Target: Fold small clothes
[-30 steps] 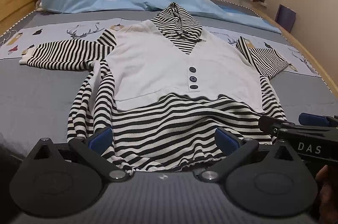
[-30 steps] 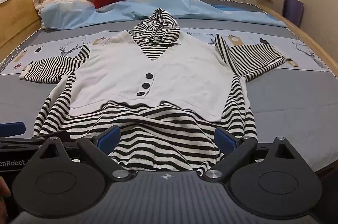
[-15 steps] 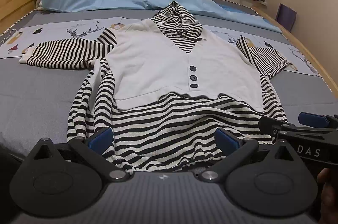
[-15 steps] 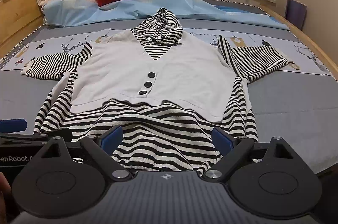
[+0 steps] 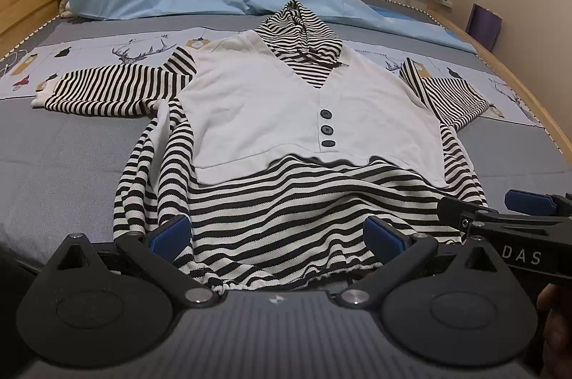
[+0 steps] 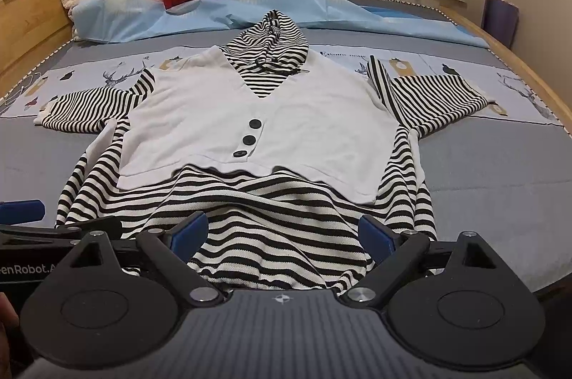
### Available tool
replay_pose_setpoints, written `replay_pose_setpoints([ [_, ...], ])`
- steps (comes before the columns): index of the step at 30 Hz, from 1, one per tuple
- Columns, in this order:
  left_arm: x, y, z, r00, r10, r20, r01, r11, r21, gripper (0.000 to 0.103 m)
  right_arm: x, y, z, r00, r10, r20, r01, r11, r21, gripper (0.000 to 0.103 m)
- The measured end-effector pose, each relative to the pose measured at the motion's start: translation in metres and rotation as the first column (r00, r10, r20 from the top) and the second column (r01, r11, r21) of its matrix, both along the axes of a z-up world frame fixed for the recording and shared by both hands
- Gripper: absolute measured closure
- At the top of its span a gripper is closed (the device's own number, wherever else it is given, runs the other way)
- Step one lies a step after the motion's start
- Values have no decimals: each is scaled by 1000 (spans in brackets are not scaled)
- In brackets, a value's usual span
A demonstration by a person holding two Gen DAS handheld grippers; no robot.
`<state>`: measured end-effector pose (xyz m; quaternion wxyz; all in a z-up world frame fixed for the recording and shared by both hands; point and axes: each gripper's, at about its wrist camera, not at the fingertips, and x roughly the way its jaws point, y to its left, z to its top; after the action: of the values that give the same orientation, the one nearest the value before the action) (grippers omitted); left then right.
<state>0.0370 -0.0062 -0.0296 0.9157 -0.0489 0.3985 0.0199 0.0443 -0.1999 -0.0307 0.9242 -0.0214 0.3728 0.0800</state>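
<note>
Left wrist view: striped top (image 5: 286,136) lies flat on the bed (image 5: 64,171), both grippers' fingers spread wide at its hem (nothing held). Left gripper (image 5: 277,234) and right gripper (image 6: 282,232) should pinch opposite hem corners evenly.

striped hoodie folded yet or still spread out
Spread: the striped hoodie lies flat on the bed, front up, both sleeves out sideways, hood up top.

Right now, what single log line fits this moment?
stage: pre-grasp | garment: striped hoodie flat on bed, unfolded | left hand-held gripper: open at hem | right hand-held gripper: open at hem
</note>
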Motion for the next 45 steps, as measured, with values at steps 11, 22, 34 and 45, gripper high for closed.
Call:
replay_pose_setpoints([
  [11,0,-1,-2,1000,-1,-4,1,1000,3,1,0,0,-1,1000,-1,-6,1,1000,-1,12],
  [22,-1,1,-3,1000,4,-3,-4,1000,-3,1,0,1,-3,1000,2,-10,-2,1000,-8,12],
  [34,1,2,-3,1000,5,-9,-5,1000,-4,1,0,2,-4,1000,2,-13,-2,1000,-10,12],
  [45,0,2,0,1000,7,4,-7,1000,7,1,0,2,-3,1000,1,-10,-1,1000,-9,12],
])
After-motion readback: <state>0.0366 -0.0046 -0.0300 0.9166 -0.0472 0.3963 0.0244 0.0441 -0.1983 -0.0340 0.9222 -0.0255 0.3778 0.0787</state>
